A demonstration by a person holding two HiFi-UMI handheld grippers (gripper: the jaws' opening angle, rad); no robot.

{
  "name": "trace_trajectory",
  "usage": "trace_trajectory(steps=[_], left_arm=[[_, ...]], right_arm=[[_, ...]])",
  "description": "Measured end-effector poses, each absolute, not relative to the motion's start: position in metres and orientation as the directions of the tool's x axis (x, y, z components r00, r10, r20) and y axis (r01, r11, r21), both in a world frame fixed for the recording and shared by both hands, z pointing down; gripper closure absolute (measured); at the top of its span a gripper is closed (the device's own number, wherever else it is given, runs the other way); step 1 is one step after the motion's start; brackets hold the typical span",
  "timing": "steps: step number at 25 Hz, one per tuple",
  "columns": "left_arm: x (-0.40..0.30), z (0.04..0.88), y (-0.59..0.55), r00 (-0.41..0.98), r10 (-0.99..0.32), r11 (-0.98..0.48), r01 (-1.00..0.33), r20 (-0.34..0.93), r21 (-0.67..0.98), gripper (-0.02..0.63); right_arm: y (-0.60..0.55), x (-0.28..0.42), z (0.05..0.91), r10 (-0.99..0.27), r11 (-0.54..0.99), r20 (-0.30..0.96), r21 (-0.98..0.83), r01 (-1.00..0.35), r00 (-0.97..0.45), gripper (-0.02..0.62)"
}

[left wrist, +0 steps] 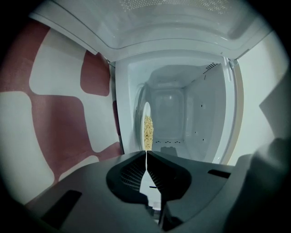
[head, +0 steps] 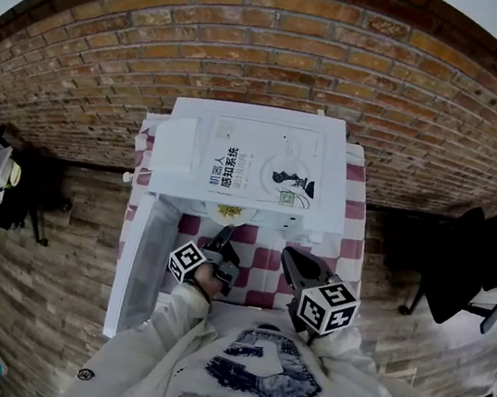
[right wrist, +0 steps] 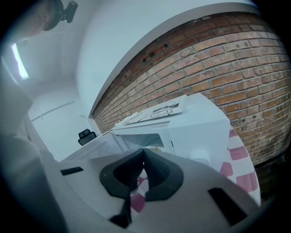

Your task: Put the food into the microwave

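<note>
The left tongs (left wrist: 146,152) are clamped tight on the thin rim of a white plate (left wrist: 146,113), and the pale, grainy food (left wrist: 148,131) sits heaped on the far part of it. The plate is at the mouth of the open microwave (left wrist: 182,104), low over the cavity floor; I can't tell whether it touches down yet. The right tongs (right wrist: 143,151) hang off to the side with their jaws pressed together on nothing.

From where I stand, the grip worries me most. Only a sliver of rim is pinched, and all the weight lies out beyond it, so any twist of the wrist could let the plate droop and shed food onto the cavity floor or the checked table (head: 349,246). Letting go before the plate is well inside and resting flat could also tip it back out over the sill. The plate's edge could clip the frame on the way in. The open door (head: 140,260) stands just beside the left arm, and a knock there could jolt the load.
</note>
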State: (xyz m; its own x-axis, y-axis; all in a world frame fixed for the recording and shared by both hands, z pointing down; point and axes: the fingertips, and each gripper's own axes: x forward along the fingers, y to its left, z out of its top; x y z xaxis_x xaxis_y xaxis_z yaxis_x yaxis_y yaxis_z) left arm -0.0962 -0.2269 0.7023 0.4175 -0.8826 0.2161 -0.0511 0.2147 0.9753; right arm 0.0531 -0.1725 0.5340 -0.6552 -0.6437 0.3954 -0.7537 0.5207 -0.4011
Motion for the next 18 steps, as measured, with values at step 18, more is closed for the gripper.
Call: trace_trajectory(steps=[18], left_arm=[[-0.0946,0.7044,-0.2356,0.427,-0.879,0.213,-0.049,0.213,0.976,0.598]], right_arm=[[-0.1714,0.0509,0.5399,-0.637,0.501,0.421,-0.410,-0.762,-0.646,0.580]])
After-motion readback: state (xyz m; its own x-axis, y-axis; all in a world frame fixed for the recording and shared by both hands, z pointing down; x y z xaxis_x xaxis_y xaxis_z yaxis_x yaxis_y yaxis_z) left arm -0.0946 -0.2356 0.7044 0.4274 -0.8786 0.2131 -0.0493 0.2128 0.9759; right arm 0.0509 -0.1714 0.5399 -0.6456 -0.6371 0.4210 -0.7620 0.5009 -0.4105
